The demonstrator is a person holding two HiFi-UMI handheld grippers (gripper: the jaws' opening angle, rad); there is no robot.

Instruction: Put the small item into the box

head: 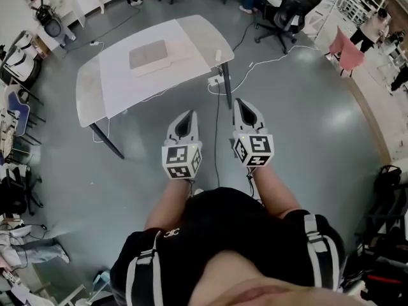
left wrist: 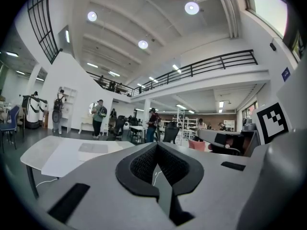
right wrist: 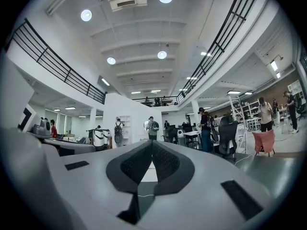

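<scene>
A flat grey-beige box [head: 148, 56] lies on a white sheet on the pale table [head: 95, 85] ahead of me. A small white item [head: 218, 55] stands near the table's right edge. My left gripper [head: 189, 115] and right gripper [head: 241, 102] are held level side by side at waist height, short of the table and over the floor. Both are shut with nothing between their pads. The left gripper view shows the closed left gripper [left wrist: 156, 145] with the table [left wrist: 48, 152] and box [left wrist: 98, 148] beyond it to the left. In the right gripper view, the right gripper [right wrist: 152, 143] points into the hall.
A power strip [head: 215, 80] and a white cable [head: 268, 61] lie on the grey floor by the table's right leg. Black office chairs [head: 290, 11] and a pink chair [head: 349, 53] stand at the back right. Bags and gear line the left wall [head: 16, 190]. People stand far off.
</scene>
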